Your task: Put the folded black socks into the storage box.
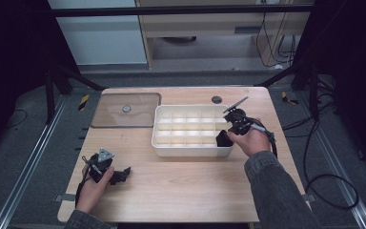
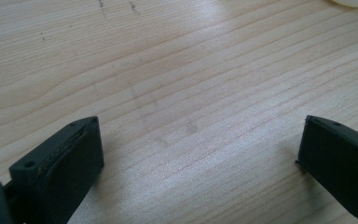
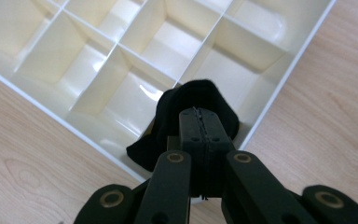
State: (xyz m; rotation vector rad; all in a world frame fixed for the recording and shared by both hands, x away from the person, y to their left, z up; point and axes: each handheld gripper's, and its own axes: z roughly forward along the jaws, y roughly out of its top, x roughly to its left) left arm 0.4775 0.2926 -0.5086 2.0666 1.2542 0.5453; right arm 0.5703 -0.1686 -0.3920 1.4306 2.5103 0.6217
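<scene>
Your right gripper (image 1: 225, 136) is over the near right corner of the white tray (image 1: 190, 151), with its jaws pressed together on a black cloth (image 1: 223, 139). In the right gripper view the jaws (image 3: 200, 122) meet with no gap, and the cloth (image 3: 196, 100) bulges out around and beyond them, one dark flap hanging down on the side toward the tray's near wall. The cloth sits in or just above the corner compartment; whether it touches the floor of that compartment cannot be told. The tray (image 3: 37, 100) is divided by thin walls into many small cells, and those you can see hold nothing but light.

Your left gripper (image 1: 119, 174) rests low on the table (image 1: 181, 181) at the near left, well apart from the tray. Its jaws stand wide apart with nothing between them; in the left gripper view bare wood (image 2: 177, 102) lies between the two black fingers (image 2: 74, 154).

Farther off on the left, beside the tray's left end, a clear lid (image 1: 125, 109) with a small round knob lies flat on the table.
</scene>
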